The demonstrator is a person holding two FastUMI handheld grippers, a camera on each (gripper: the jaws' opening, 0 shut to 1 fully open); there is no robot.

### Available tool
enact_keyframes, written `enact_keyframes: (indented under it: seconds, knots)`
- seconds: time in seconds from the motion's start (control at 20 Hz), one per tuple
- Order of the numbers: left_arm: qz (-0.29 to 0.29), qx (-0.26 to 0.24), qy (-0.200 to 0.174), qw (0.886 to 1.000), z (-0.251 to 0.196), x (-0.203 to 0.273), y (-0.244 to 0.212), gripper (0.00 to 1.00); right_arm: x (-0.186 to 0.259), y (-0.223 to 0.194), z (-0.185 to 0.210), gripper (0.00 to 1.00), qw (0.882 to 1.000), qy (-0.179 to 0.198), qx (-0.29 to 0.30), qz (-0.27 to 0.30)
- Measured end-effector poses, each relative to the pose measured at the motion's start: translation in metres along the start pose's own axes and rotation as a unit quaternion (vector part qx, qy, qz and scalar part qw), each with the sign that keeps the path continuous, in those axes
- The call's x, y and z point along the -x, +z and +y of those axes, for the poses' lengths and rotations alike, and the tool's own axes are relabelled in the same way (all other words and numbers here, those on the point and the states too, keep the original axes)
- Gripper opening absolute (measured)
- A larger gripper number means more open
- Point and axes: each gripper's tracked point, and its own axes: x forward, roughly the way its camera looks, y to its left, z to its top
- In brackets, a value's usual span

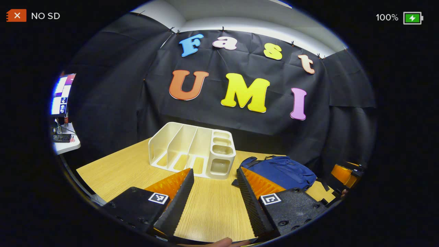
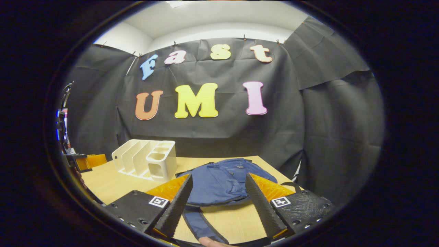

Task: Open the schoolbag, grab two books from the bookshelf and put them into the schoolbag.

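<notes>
Wooden table (image 1: 130,168): we see empty white bookshelf (image 1: 192,151) at back, blue schoolbag (image 2: 219,183) lying flat beside it. Left gripper (image 1: 214,195) and right gripper (image 2: 219,202) both spread apart, holding nothing.

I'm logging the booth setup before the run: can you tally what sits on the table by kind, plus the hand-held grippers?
Schoolbag, blue, lying flat: 1
Bookshelf, white, slots empty, no books visible: 1
Hand-held grippers, left hand-held gripper and right hand-held gripper, both open: 2
Total: 4

Wooden table (image 1: 212,206) bears bookshelf (image 1: 192,151) and schoolbag (image 1: 281,171) (lying flat).
</notes>
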Motion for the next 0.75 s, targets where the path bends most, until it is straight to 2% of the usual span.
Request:
enact_keyframes:
  seconds: [0.3,0.45,0.75]
  knots:
    - [-0.027,-0.013,-0.02,0.999,-0.015,0.012,0.007,0.82,0.002,0.0,0.014,0.94,1.0,0.007,0.007,-0.006]
    - [-0.052,-0.031,-0.042,0.997,-0.03,0.019,0.016,0.82,0.006,0.005,0.012,0.94,1.0,0.004,0.008,-0.015]
    - [-0.075,-0.048,-0.04,0.995,-0.034,0.022,0.017,0.84,0.009,0.002,0.01,0.94,1.0,0.01,0.014,-0.017]
